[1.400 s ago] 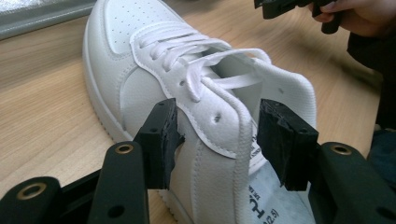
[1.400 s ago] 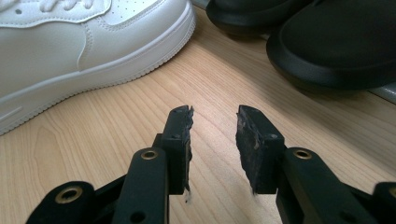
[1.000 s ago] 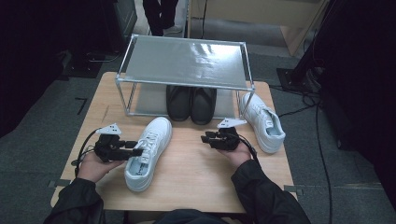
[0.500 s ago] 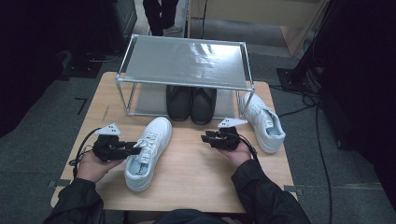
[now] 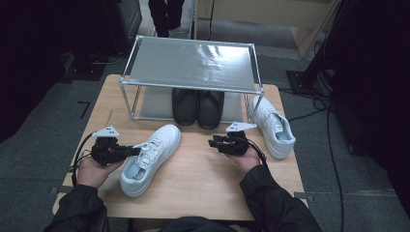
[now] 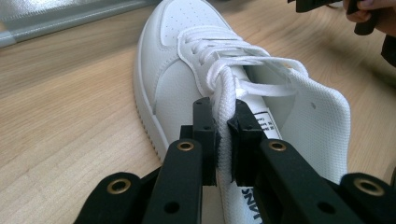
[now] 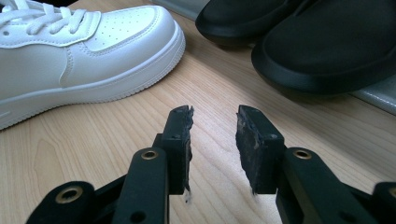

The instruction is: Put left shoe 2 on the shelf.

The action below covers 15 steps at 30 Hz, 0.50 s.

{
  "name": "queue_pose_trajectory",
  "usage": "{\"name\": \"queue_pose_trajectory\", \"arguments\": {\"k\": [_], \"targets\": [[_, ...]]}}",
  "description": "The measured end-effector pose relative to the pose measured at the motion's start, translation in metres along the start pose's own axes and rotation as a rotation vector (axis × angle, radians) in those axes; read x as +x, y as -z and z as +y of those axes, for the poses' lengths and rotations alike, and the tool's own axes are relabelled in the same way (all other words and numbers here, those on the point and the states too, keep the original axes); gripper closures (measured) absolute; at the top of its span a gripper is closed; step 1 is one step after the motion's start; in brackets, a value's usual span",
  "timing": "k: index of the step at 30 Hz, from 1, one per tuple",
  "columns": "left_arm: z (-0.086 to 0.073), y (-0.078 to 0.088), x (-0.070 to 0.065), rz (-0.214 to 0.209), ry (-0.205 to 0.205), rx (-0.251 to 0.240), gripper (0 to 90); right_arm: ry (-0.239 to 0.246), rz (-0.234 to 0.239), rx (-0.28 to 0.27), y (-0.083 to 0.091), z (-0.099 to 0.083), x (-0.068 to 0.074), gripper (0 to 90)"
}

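Now, left tongs (image 6: 223, 122): my jaws just closed, pinching the lace (image 6: 224, 100) to untie the sneaker (image 5: 147, 159).
Right tongs (image 7: 214, 122): half-open, holding nothing, waiting above the surface (image 5: 203, 188).

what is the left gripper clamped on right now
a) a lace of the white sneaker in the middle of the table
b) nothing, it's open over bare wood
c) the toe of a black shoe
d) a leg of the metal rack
a: in the left gripper view the left gripper has just been closing, and its pads now pinch a white lace of the white sneaker.

Smooth white leather sneaker (image 6: 177, 74) on matt wooden table (image 6: 60, 116).
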<state>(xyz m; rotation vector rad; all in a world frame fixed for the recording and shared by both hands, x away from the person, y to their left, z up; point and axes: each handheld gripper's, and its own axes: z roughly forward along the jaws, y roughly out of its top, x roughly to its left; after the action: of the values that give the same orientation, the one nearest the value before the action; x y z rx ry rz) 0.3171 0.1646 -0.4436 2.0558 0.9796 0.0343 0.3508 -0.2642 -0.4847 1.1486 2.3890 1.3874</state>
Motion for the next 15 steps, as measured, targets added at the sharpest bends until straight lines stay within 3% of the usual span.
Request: {"name": "queue_pose_trajectory", "arguments": {"k": [12, 15], "targets": [[0.0031, 0.0048, 0.0023, -0.032, 0.066, -0.024, 84.3, -0.006, -0.003, -0.011, 0.0017, 0.0002, -0.0019, 66.3], [0.0052, 0.0056, 0.0015, -0.037, 0.066, -0.024, 84.3, -0.005, -0.003, -0.014, 0.0019, 0.0003, -0.0022, 66.5]]}}
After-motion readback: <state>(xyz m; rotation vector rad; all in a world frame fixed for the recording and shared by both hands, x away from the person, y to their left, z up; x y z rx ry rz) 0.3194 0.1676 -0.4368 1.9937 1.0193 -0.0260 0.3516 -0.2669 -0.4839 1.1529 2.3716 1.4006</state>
